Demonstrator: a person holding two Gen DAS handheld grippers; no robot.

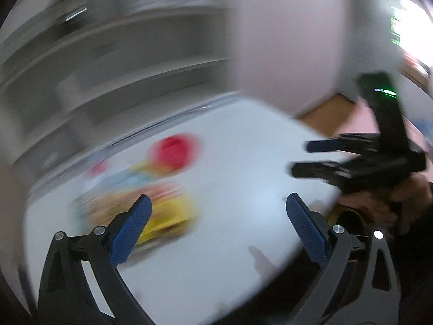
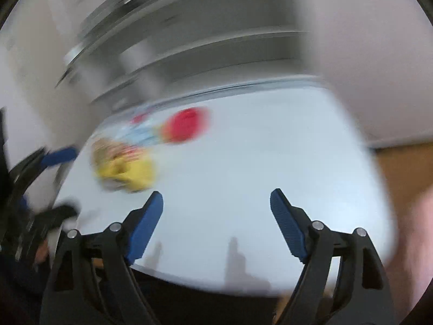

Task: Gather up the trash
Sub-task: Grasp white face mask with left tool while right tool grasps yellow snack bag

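Trash, a blurred heap of yellow wrapper (image 2: 127, 172), pale blue packet (image 2: 143, 135) and round red item (image 2: 186, 126), lies on the white tabletop (image 2: 257, 162), toward its far left. My left gripper (image 1: 217, 203) and right gripper (image 2: 216, 199) hover above, jaws apart, nothing between them.

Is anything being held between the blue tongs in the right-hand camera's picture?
No: the right tongs stand wide apart with only bare white table between them, and the yellow wrapper lies beyond, untouched.

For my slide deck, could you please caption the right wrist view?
Motion-blurred view: open right tool above a white table bearing a yellow wrapper and a red item.
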